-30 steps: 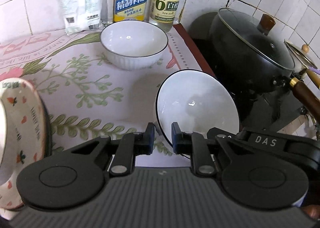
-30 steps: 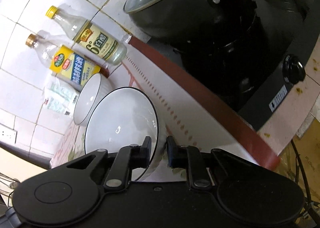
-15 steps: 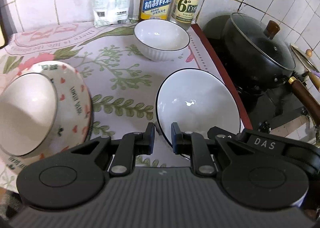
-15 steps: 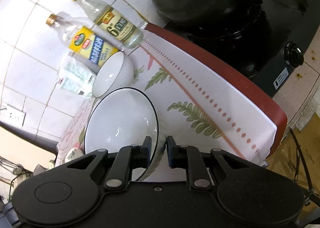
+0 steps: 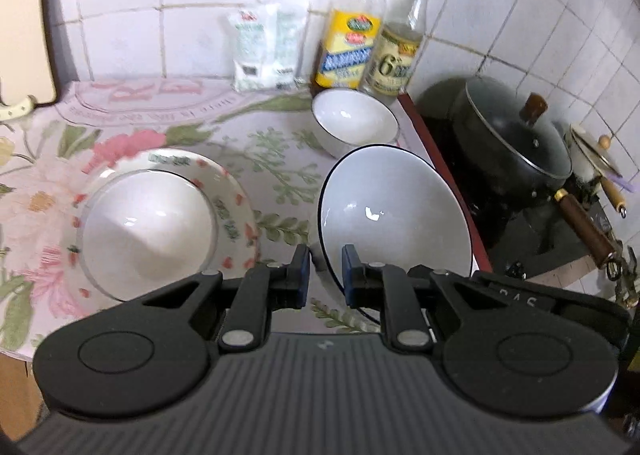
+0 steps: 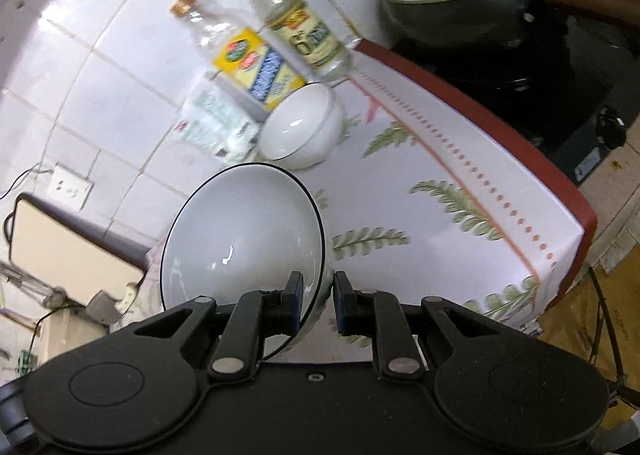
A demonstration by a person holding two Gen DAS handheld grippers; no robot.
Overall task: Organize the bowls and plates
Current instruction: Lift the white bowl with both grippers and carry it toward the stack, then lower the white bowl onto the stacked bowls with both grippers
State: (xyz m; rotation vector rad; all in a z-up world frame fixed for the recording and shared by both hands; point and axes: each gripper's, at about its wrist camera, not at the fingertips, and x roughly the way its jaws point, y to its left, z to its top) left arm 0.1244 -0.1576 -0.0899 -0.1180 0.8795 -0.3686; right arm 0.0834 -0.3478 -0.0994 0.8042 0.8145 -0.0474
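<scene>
A large white bowl with a black rim (image 5: pixel 396 211) (image 6: pixel 244 235) is held tilted above the flowered tablecloth (image 5: pixel 256 143). My left gripper (image 5: pixel 325 273) is shut on its near rim. My right gripper (image 6: pixel 317 297) is shut on the same bowl's rim, and its black housing (image 5: pixel 516 301) shows at lower right in the left wrist view. A smaller white bowl (image 5: pixel 354 121) (image 6: pixel 298 131) stands upright at the back of the cloth, in front of the bottles. A bowl with a heart and flower pattern (image 5: pixel 152 223) lies on the cloth to the left.
Two bottles (image 5: pixel 350 35) (image 5: pixel 400 51) and a white packet (image 5: pixel 268 51) stand against the tiled wall. A black pot with a glass lid (image 5: pixel 516 143) sits on the stove to the right, with a wooden handle (image 5: pixel 584 227) sticking out. The cloth's red edge (image 6: pixel 520 143) borders the stove.
Both grippers have risen and drawn back with the large bowl still gripped. The counter looks farther off, and the patterned bowl has come fully into view on the left.
</scene>
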